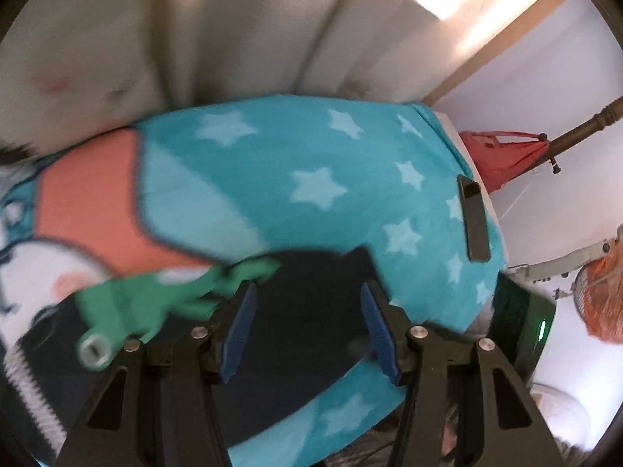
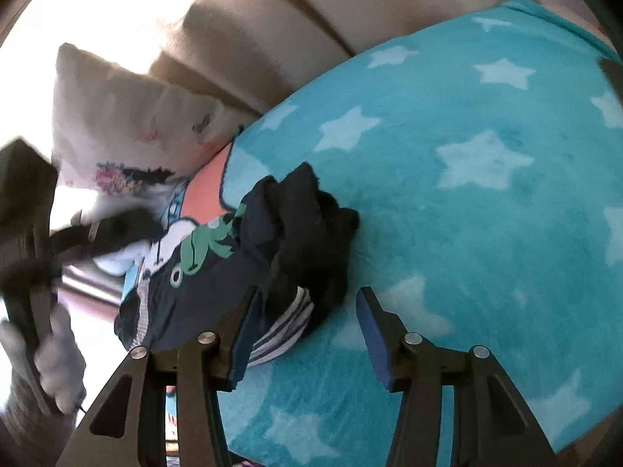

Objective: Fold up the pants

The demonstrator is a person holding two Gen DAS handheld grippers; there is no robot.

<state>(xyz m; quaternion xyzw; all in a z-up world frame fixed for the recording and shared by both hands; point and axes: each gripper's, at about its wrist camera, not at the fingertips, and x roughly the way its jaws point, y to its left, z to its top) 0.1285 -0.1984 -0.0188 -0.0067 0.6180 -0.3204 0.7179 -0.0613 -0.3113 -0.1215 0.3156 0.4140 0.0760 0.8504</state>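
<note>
Small dark navy pants (image 2: 233, 272) with a green dinosaur print (image 2: 202, 247) and a striped waistband (image 2: 286, 325) lie crumpled on a turquoise star blanket (image 2: 467, 194). My right gripper (image 2: 305, 329) is open, its left finger against the striped band, the bunched dark cloth just ahead. In the left wrist view the pants (image 1: 303, 330) lie under and ahead of my open left gripper (image 1: 307, 330), with the green print (image 1: 155, 303) to its left. The left gripper (image 2: 27, 233) also shows at the far left of the right wrist view, blurred.
A white printed pillow (image 2: 128, 124) and beige sofa cushions (image 1: 194, 39) lie behind the blanket. A dark remote (image 1: 473, 218) rests on the blanket's right side. A red bag (image 1: 502, 155) on a stand and a fan (image 1: 595, 292) are beyond the edge.
</note>
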